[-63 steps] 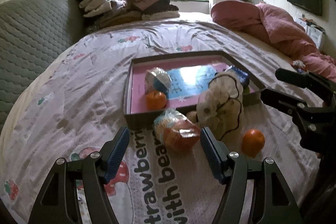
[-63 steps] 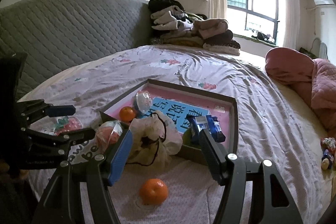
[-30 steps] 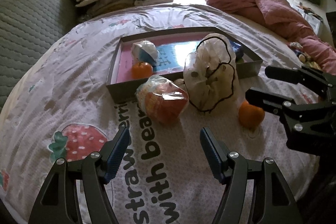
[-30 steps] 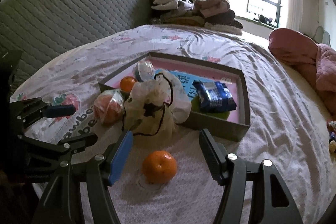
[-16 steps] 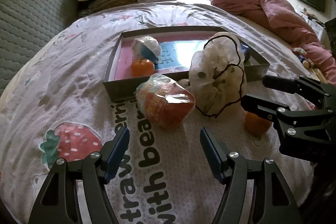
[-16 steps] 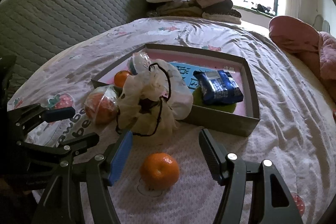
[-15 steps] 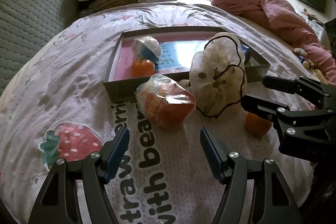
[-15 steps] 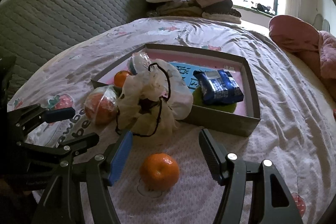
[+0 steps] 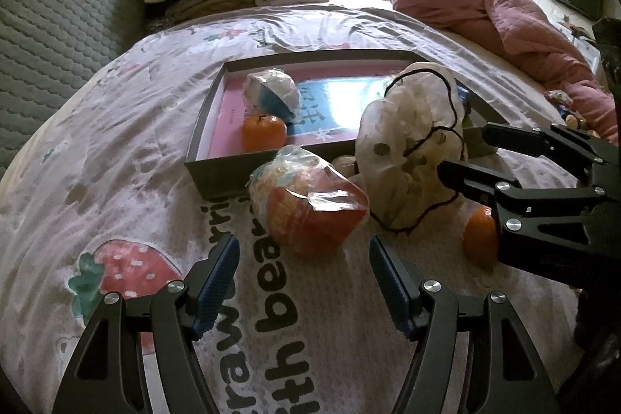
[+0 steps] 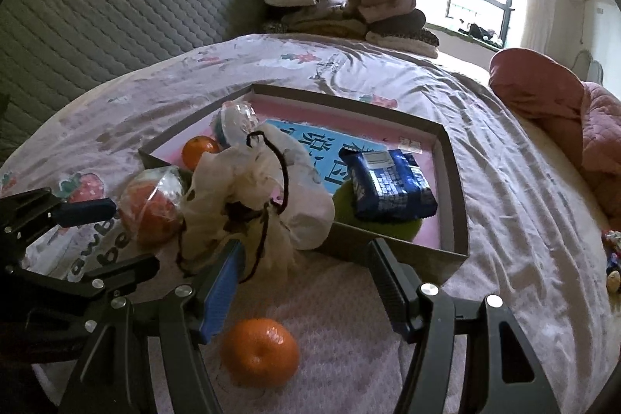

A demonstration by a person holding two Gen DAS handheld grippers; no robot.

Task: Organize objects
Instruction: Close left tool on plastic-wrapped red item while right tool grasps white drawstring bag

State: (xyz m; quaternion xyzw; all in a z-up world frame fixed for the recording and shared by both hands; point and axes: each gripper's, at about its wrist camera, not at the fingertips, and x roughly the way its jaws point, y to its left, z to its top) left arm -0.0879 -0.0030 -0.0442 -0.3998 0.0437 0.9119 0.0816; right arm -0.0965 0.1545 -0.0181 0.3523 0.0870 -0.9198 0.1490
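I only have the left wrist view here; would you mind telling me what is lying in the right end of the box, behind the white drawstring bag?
Observer: A blue snack packet lies there, resting partly on something flat and green.
Operator: Thank you. Is the orange near the right gripper free to grasp?
Observer: Yes, the loose orange sits alone on the bedspread, just ahead of the open right gripper, nearer its blue-padded finger.
Operator: And does the drawstring bag lean on the box?
Observer: The drawstring bag stands against the box's near wall, and its top bulges over that wall.
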